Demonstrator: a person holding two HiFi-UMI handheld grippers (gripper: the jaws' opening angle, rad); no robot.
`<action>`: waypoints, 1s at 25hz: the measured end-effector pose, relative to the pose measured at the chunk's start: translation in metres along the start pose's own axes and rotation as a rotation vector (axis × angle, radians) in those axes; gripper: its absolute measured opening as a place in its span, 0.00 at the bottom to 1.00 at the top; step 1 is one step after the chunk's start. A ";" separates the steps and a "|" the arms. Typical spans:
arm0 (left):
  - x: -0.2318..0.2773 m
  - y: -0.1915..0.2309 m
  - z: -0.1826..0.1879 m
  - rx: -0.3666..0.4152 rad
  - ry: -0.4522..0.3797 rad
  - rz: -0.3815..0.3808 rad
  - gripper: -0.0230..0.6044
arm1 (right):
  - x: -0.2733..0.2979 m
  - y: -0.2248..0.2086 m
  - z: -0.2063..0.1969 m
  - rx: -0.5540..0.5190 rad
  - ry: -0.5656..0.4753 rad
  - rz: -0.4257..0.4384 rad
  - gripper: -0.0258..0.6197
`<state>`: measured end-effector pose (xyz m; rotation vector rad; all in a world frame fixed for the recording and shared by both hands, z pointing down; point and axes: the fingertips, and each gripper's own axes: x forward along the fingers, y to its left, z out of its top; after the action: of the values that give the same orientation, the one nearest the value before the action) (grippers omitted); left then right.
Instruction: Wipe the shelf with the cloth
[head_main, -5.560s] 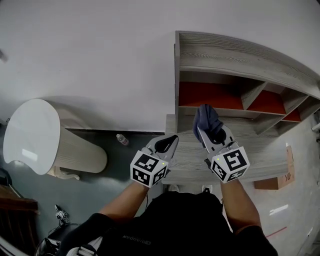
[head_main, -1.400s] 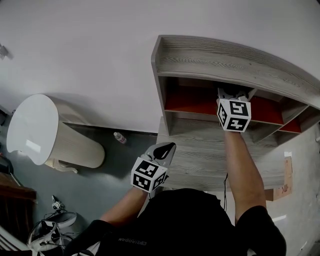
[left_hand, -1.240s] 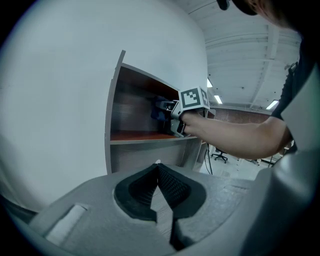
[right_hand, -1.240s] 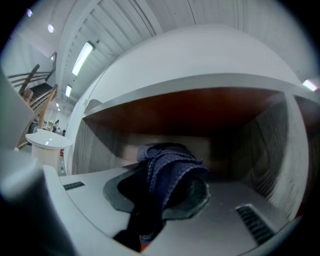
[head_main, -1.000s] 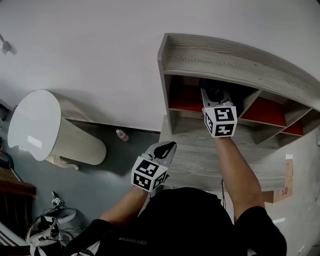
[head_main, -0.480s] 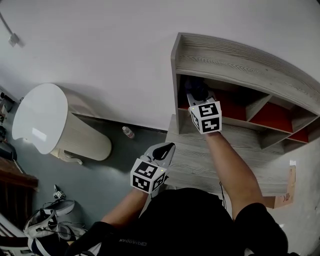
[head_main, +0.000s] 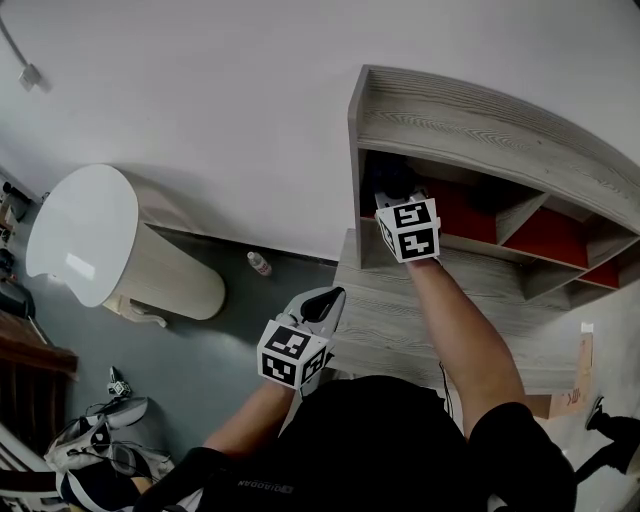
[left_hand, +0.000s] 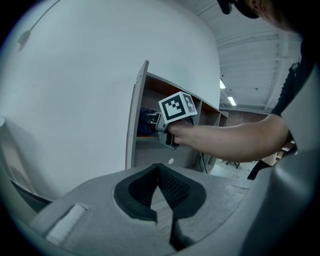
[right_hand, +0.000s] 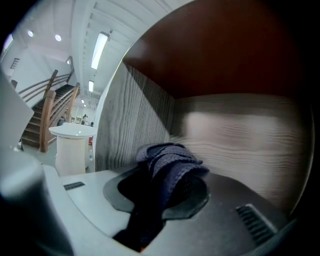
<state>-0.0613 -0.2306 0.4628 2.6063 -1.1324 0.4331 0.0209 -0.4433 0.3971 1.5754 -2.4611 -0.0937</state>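
Right gripper (right_hand: 167, 192) jaws clamped on dark blue cloth (right_hand: 170, 162) inside shelf (head_main: 480, 125) leftmost compartment; left gripper (left_hand: 159, 192) jaws together, empty.

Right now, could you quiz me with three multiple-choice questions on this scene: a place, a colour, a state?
1. What holds the cloth? A. nothing B. right gripper C. a bare hand
2. The shelf's back panel is: A. red B. green C. yellow
3. The left gripper is: A. wide open B. shut, empty C. shut on a bottle

1 B: cloth sits bunched between its jaws.
2 A: red shows behind the compartments.
3 B: its jaws meet, nothing between.
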 end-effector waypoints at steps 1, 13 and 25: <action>0.001 0.000 0.000 0.001 -0.001 -0.002 0.05 | -0.001 -0.001 -0.001 0.001 0.004 -0.004 0.19; 0.014 -0.017 0.003 0.021 0.005 -0.056 0.05 | -0.020 -0.033 -0.013 -0.011 0.030 -0.080 0.19; 0.025 -0.034 0.004 0.046 0.023 -0.109 0.05 | -0.053 -0.077 -0.028 0.003 0.051 -0.188 0.19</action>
<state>-0.0188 -0.2263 0.4647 2.6797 -0.9784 0.4698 0.1164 -0.4263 0.4037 1.7840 -2.2714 -0.0780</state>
